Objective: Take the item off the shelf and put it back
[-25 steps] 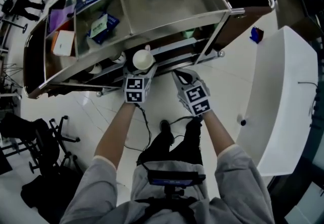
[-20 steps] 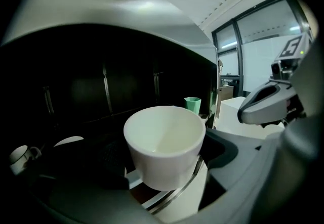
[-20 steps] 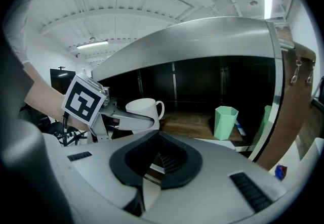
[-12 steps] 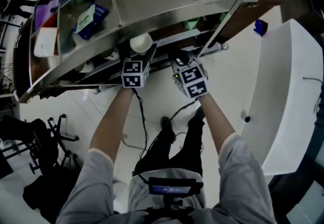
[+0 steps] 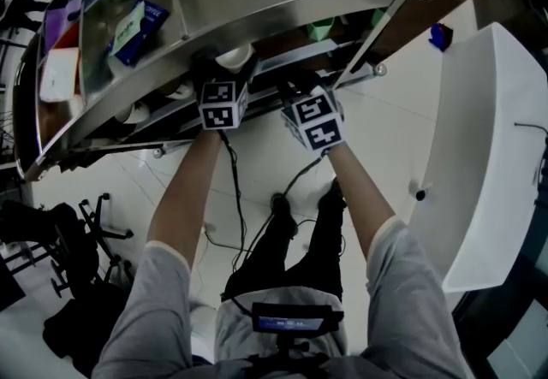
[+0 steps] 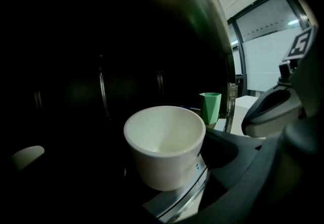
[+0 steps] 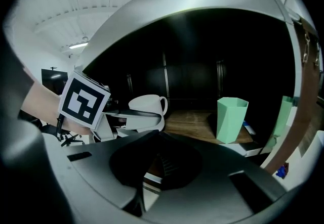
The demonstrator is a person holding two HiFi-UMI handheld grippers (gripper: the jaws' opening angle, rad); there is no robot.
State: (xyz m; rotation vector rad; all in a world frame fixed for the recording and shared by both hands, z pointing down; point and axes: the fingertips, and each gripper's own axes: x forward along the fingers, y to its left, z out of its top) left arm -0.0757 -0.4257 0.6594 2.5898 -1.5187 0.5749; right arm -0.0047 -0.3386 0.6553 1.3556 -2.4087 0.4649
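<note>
We look steeply down from the head; both gripper views face closely into the shelf (image 5: pixel 282 16), sharing the white cup (image 6: pixel 164 152).

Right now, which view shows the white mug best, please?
The left gripper view: the white mug sits large and close. The right gripper view adds its handle; the head view shows only the rim.

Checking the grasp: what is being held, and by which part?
The left gripper holds the white cup by its side walls; the right gripper holds nothing.
</note>
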